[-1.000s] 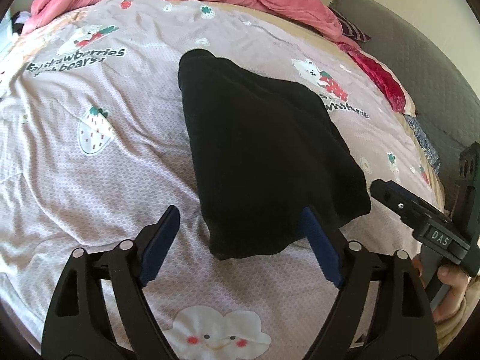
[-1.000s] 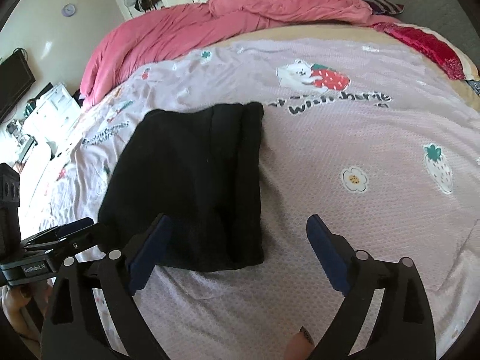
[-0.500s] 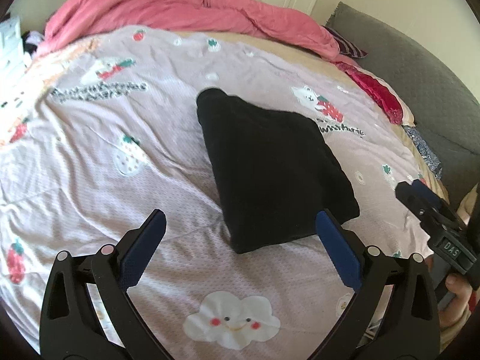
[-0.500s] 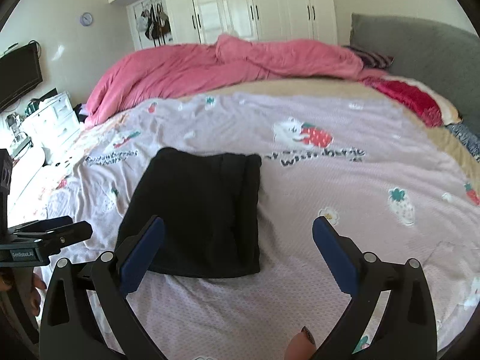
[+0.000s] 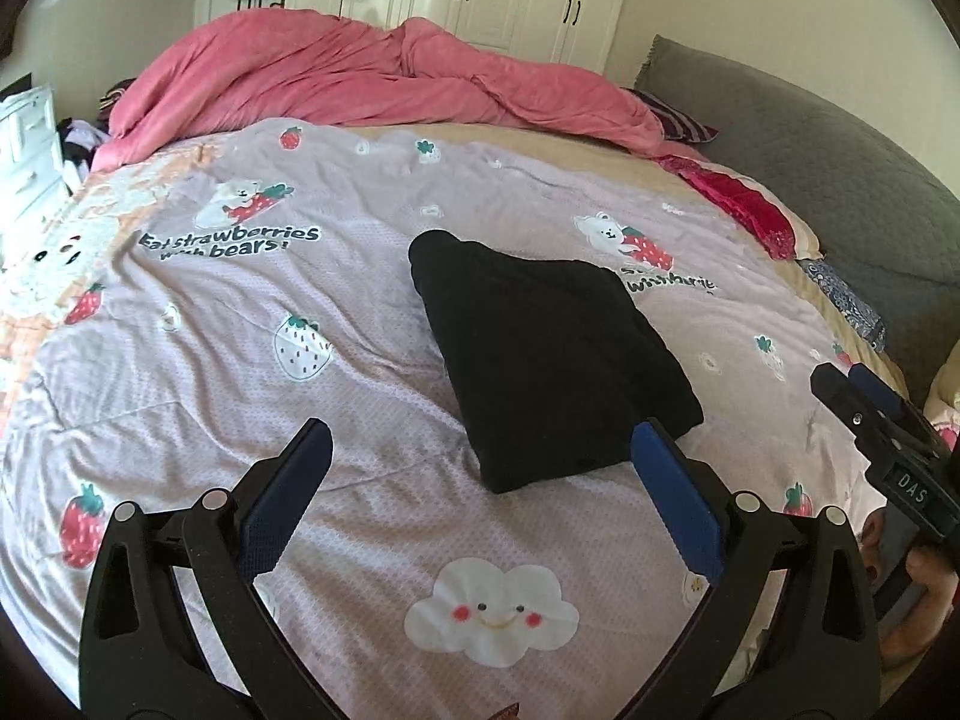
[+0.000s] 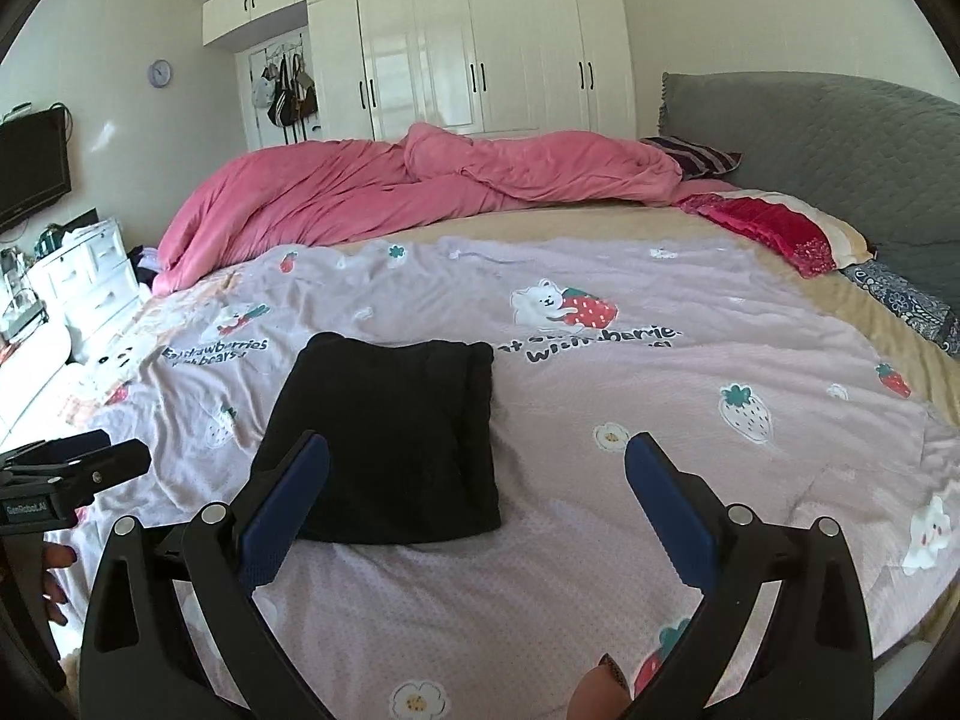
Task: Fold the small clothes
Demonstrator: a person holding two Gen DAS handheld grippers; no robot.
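A black garment (image 5: 546,354) lies folded into a compact block on the lilac strawberry-print blanket (image 5: 240,360); the right wrist view shows it left of centre (image 6: 396,438). My left gripper (image 5: 480,450) hangs above the blanket in front of the garment, open, with nothing between its blue pads (image 5: 282,504). My right gripper (image 6: 477,462) is also open and empty, held back from the garment's near edge. Each gripper appears at the edge of the other's view, the right one (image 5: 864,402) and the left one (image 6: 90,462), both held in a hand.
A rumpled pink duvet (image 6: 420,186) lies along the far side of the bed. A red cloth (image 6: 768,228) and patterned pillows sit by the grey headboard (image 6: 840,138) at the right. White wardrobes (image 6: 480,42) stand behind, and a white drawer unit (image 6: 78,282) at the left.
Both grippers have drawn back and risen away from the folded garment, and their views have tilted up toward the room. The left gripper's jaws opened wider. The garment stays put.
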